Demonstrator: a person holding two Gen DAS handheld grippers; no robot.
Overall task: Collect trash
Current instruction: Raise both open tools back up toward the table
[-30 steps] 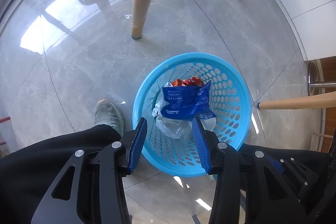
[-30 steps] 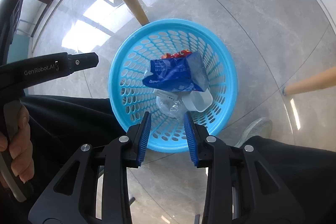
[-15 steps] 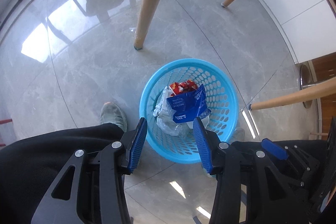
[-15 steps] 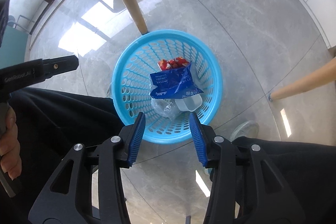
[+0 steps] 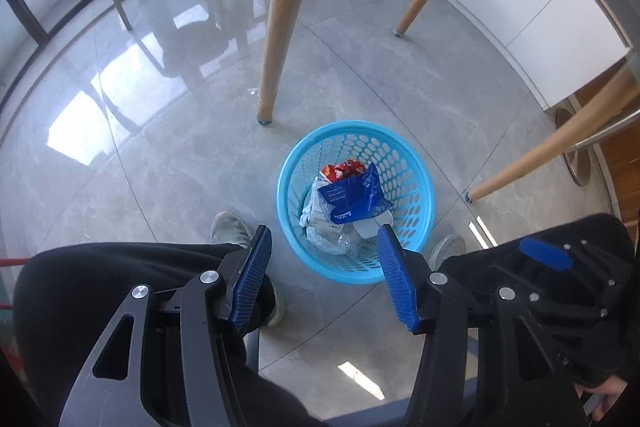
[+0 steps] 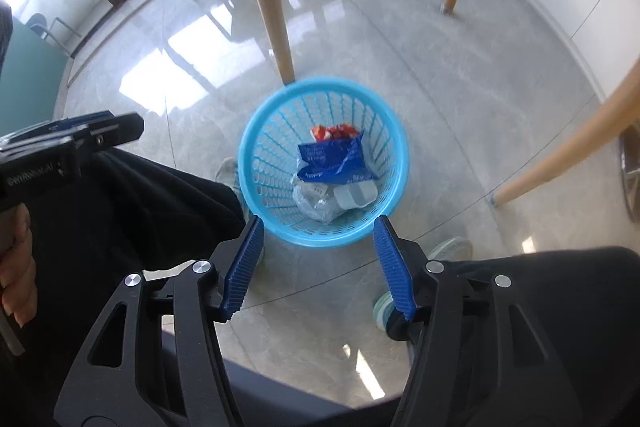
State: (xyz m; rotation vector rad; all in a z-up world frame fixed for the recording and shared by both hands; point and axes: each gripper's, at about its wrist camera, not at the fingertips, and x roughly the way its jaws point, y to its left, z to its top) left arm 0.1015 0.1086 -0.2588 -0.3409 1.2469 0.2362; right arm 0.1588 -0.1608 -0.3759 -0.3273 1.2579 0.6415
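Both grippers are hanging high above the floor with nothing between their blue pads: the left gripper is sitting with its jaws spread wide, and the right gripper is showing the same wide gap. Down below, the blue basket is standing on the grey tiled floor, between the person's shoes. Inside it, the trash is lying in a heap: a blue wrapper on top, a red packet peeking out behind it, crumpled clear plastic nearest the camera. A wooden table leg is planted just beyond the basket, and more legs are slanting in at the right.
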